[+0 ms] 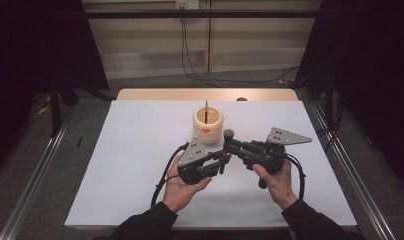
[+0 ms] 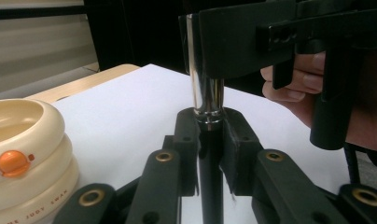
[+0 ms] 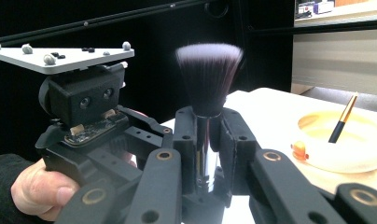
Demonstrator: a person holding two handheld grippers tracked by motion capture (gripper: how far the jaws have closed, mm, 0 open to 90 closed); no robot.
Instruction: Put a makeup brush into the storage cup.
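Between the two sets of fingers, above the middle of the tabletop (image 1: 140, 165), a makeup brush (image 3: 209, 74) is held at both ends of its handle. The right gripper (image 3: 208, 140) has its fingers (image 3: 184, 140) closed on the shiny metal collar just under the bristles. The left gripper (image 2: 210, 135) has its fingers (image 2: 186, 140) closed on the dark lower handle where it meets that collar. In the high view the left gripper (image 1: 221, 161) and the right gripper (image 1: 231, 145) meet nose to nose, the brush head (image 1: 229, 133) standing up between them.

Handling, as judged: the brush looks light and the handle stiff. The polished collar is likely slippery, so the grip there could creep if pulled along its length. The bristles are soft and would splay if pinched; they are best left untouched. The dark handle appears the safer place to hold.

Beyond the grippers, toward the far edge of the tabletop, stands a cream ringed cup (image 1: 208, 124) with an orange button (image 2: 13, 163) on its side. A thin dark stick with a gold end (image 3: 343, 119) leans inside it. The cup is near the grippers but apart from them.

Both of the person's hands grip the gripper bodies, the left hand (image 1: 182, 187) and the right hand (image 1: 277, 180) near the front edge.
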